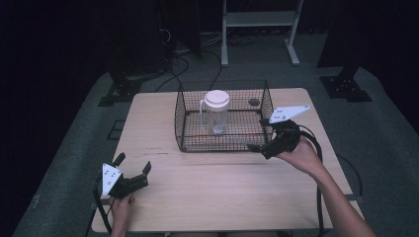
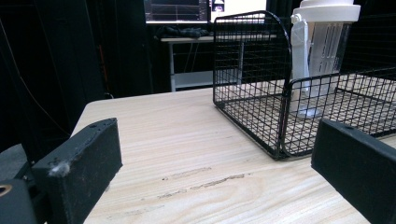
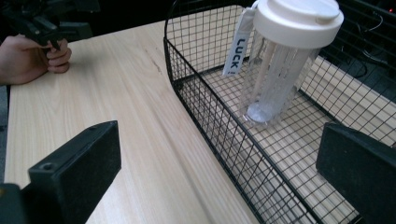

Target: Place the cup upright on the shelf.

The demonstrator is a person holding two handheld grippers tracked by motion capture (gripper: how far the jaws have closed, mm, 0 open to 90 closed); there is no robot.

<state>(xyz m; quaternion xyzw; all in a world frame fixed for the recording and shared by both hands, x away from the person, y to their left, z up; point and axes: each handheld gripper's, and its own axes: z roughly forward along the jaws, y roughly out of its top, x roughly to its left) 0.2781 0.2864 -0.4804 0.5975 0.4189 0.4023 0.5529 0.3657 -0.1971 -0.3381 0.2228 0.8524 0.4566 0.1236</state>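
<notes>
1. The jug (image 1: 216, 111) stands upright inside the wire basket (image 1: 184, 121), toward its 12 o'clock side, with the lid on and the handle turned to 9 o'clock. A tall, clear jug on a mesh floor will likely tip if nudged high up.

2. The right tongs (image 1: 261, 134) hover at the basket's 4 o'clock corner, jaws spread wide and holding nothing. In the right gripper view one jaw sits outside the front wall and one over the basket floor. Pushing straight ahead from here could catch the wire rim and drag the whole basket across the desk (image 1: 222, 197).

3. The jug's smooth round body could slip between flat jaws. A grip on the lid (image 3: 299, 18) alone might pull it off, though how firmly it sits I cannot tell.

4. The left tongs (image 1: 133, 164) rest at the desk's 7 o'clock, also wide open and empty, well apart from the basket. With nothing steadying the basket, any snag by the right tongs would likely shift it.
</notes>
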